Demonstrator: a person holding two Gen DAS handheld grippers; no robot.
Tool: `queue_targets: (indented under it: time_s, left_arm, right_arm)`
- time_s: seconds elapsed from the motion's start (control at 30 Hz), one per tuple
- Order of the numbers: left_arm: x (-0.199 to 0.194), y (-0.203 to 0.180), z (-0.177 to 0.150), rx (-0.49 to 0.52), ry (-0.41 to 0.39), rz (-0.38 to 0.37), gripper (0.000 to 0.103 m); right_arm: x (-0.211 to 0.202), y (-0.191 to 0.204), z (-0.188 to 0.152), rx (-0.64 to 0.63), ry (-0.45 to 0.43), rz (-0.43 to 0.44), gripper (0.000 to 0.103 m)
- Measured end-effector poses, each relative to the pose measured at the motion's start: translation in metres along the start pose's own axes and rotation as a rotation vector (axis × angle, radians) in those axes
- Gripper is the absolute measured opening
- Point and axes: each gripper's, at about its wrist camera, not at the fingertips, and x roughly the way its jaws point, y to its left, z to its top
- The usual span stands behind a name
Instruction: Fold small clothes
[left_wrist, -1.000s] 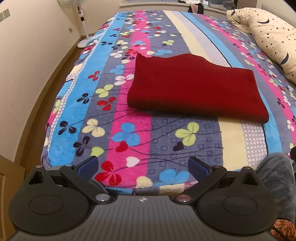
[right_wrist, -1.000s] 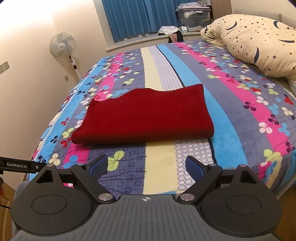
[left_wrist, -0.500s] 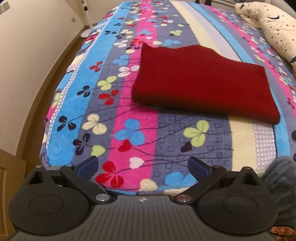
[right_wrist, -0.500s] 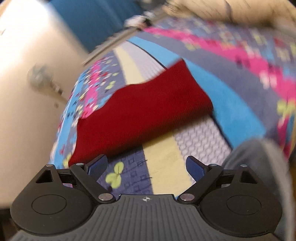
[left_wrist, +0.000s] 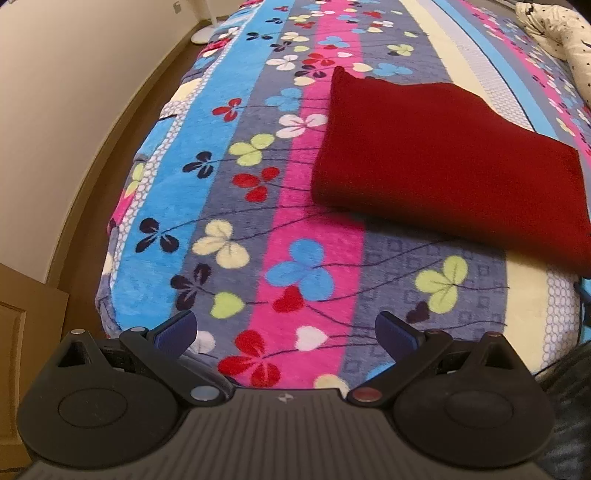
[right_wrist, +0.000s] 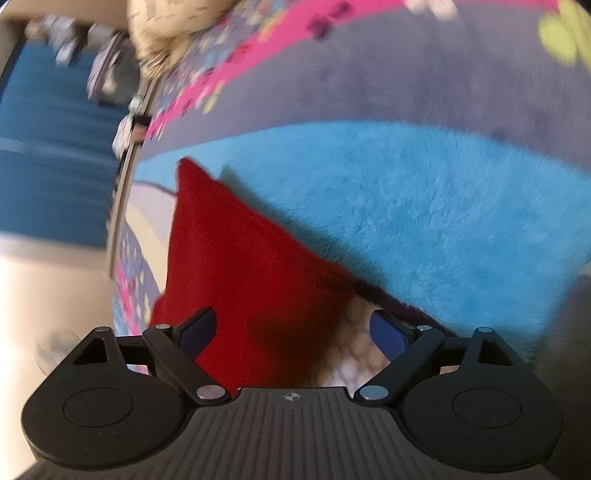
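Both grippers are spread wide with nothing between their fingers. On my left gripper (left_wrist: 286, 330) the two blue pads sit far apart above the near end of the bed, over a pink stripe with red and white clover shapes, and they touch nothing. On my right gripper (right_wrist: 293, 332) the pads are just as far apart; it is tilted hard over and very close to the cloth, and its view is blurred.

Under everything lies the blanket (left_wrist: 207, 177), a fleece bed cover in long stripes of blue, grey, pink and cream, printed with clovers. In the right view the blanket (right_wrist: 424, 206) fills most of the picture as a fuzzy blue band with grey and pink beyond it.

On the blanket lies the sweater (left_wrist: 436, 155), dark red, folded into a flat slab, lying across the pink, grey and cream stripes ahead and to the right of my left gripper, well apart from it. From the right side the sweater (right_wrist: 243, 266) reaches right down between the pads, one corner pointing away; the left pad is in front of it, but I cannot tell whether it touches.

At the far right of the bed is a pillow (left_wrist: 561, 33), cream with dark stars. Blue curtains (right_wrist: 55, 155) show blurred at the left.
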Motion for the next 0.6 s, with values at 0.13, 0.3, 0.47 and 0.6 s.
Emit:
queue_targets:
  time_s: [0.13,0.3,0.47,0.6]
  left_arm:
    - [0.014,0.006,0.004,-0.013,0.031,-0.008,0.103]
    - [0.046,0.021,0.02,-0.08,-0.005,0.035,0.103]
    - [0.104,0.038,0.052,-0.139,-0.042,0.062,0.103]
    - [0.15,0.059,0.067,-0.245,0.002,0.071,0.103]
  right_arm:
    - [0.008,-0.003,0.01,0.039,0.019,0.067,0.027]
    - [0.008,0.016,0.008,-0.061,-0.001,-0.019,0.024]
    - [0.016,0.033,0.005,-0.12,-0.024,-0.135,0.024]
    - [0.019,0.068,-0.003,-0.223,-0.06,-0.259,0.023]
